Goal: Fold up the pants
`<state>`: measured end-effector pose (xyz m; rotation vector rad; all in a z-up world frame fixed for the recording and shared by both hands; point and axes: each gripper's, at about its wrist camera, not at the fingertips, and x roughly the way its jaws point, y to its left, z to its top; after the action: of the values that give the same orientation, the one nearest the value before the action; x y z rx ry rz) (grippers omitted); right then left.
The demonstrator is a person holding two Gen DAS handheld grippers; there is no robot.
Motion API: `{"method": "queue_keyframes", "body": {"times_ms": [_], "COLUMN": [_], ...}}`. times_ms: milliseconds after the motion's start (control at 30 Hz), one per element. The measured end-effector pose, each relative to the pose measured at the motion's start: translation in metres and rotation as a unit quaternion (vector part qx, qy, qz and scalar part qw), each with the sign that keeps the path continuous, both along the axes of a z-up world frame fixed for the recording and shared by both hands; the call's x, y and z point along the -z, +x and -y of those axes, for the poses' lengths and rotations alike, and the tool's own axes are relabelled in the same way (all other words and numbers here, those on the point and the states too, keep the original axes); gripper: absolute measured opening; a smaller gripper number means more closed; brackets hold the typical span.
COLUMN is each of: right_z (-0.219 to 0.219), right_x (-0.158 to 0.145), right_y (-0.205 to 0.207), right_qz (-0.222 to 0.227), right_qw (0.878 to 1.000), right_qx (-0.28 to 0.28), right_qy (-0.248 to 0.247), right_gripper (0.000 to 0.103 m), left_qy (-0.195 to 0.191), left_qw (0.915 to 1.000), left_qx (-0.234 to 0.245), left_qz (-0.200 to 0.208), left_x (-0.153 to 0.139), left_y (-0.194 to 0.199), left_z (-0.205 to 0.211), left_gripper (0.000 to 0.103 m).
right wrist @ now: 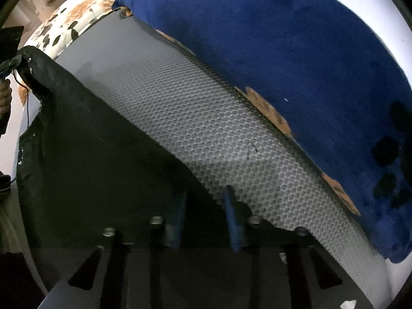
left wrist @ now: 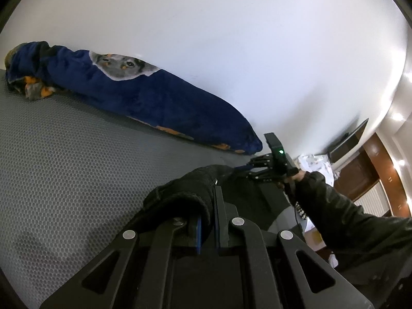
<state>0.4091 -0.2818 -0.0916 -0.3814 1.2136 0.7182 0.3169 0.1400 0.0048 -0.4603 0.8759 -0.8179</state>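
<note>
**Black pants on grey mesh bed surface, held at two points**

Item: black fabric pants (right wrist: pixel 85 154), partly lifted off a grey honeycomb-mesh bed cover (left wrist: pixel 64 154). In the right wrist view the cloth spreads as a dark sheet across the lower left, one corner raised at upper left.

Left gripper (left wrist: pixel 208 221): fingers pressed together, pinching a bunched fold of the pants between blue-edged pads (left wrist: pixel 198 234).

Right gripper (right wrist: pixel 206 221): angled steeply down at the pants' edge where it meets the mesh. The picture is blurred; the blue fingertips (right wrist: pixel 235 229) stand a little apart, and whether they pinch the cloth cannot be told. In the left wrist view it sits beyond the pants, a green light on its body, held by a hand (left wrist: pixel 298 177) in a dark sleeve (left wrist: pixel 347 213).

Surroundings: dark blue plush blanket with a printed dog's face (left wrist: pixel 154 97), rolled along a white wall (left wrist: pixel 231 38); floral-patterned cream cushion (right wrist: pixel 69 20) at the bed's far end.
</note>
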Motion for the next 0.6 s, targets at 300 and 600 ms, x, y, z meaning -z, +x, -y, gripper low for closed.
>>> {"method": "queue_keyframes", "body": {"times_ms": [300, 600], "right_z": [-0.003, -0.017], "right_x": [-0.054, -0.103], "right_y": [-0.054, -0.169], "right_qz": [0.089, 0.14], "right_qw": [0.994, 0.984], "right_qx": [0.063, 0.111], "right_qy": [0.0, -0.015], "right_gripper": [0.008, 0.006], "left_qy": [0.018, 0.048], "left_qw": [0.9997, 0.9987], "left_qx": [-0.017, 0.006], "left_qz": [-0.003, 0.014], "left_x": [0.005, -0.013], "left_y": [0.003, -0.039], "left_z": [-0.014, -0.018], "left_gripper": [0.007, 0.007]}}
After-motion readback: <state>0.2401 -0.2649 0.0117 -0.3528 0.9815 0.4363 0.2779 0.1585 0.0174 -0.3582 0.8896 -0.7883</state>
